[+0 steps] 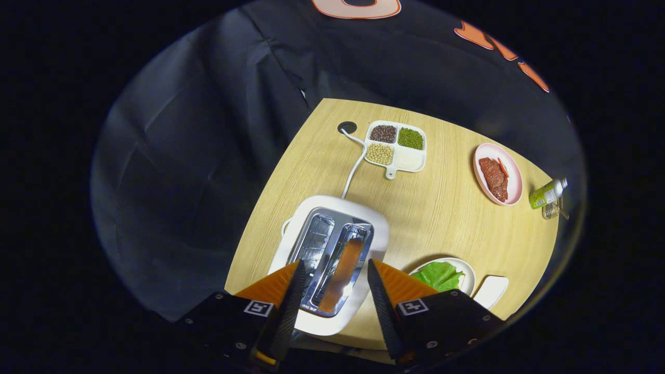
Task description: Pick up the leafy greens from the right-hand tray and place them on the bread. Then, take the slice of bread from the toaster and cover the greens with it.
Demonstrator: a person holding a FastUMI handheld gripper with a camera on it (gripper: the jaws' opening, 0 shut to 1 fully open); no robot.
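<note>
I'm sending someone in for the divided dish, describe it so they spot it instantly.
On the wooden table, beyond the white toaster under the open tongs, sits a white divided dish beside the cable hole. Unlike the pink meat plate, it holds dark, green and pale beans.

The gripper [333,267] had two wedge-shaped fingers [291,296] on black blocks studded with small screws. Each block carried a square black-and-white marker (possibly tracking tags, too small to be sure).
</note>
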